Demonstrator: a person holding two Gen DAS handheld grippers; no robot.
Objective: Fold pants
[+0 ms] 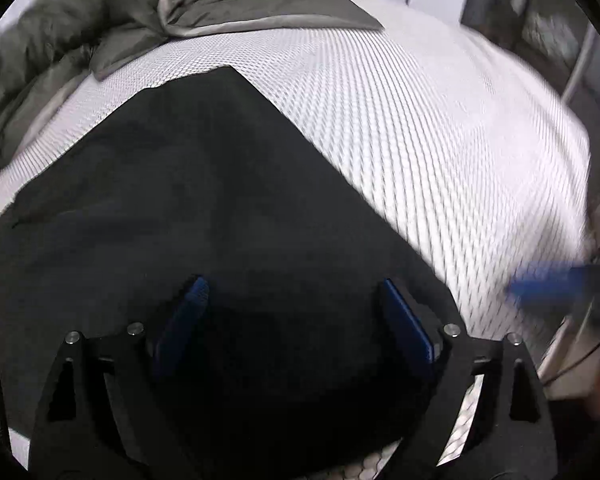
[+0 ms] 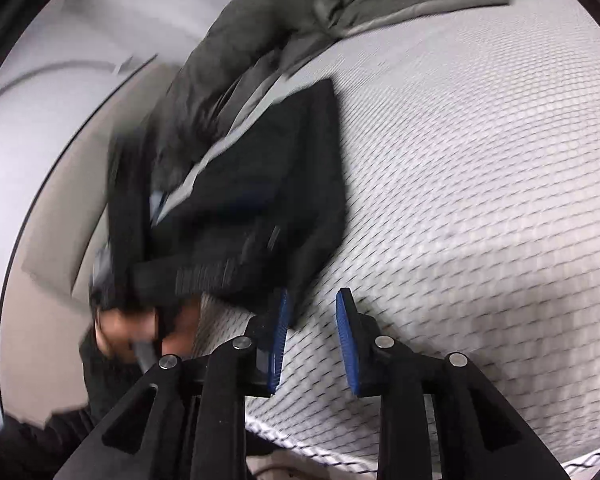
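The black pants point(image 1: 188, 208) lie on the white bed point(image 1: 420, 128), near the side where a gray blanket point(image 1: 80, 28) is bunched up. They look already folded into a thick, short bundle, with the stretchy waistband facing the right tongs. So I think the folding is close to done, or one more fold is left. The pictures are blurry, so things seem to be moving fast.

The next move probably calls for a gentle press to make the bundle flat, or for grabbing one edge and laying it over the other. The edges should line up neatly.

The left tongs point(image 1: 292, 292) are wide apart and hold nothing. They hang right over the dark cloth, and I cannot tell if they touch it.

The right tongs point(image 2: 314, 302) are a little apart and also hold nothing. Their left blue pad sits just beside the edge of the pants point(image 2: 260, 184). The other pad is over the bare bed point(image 2: 480, 184).
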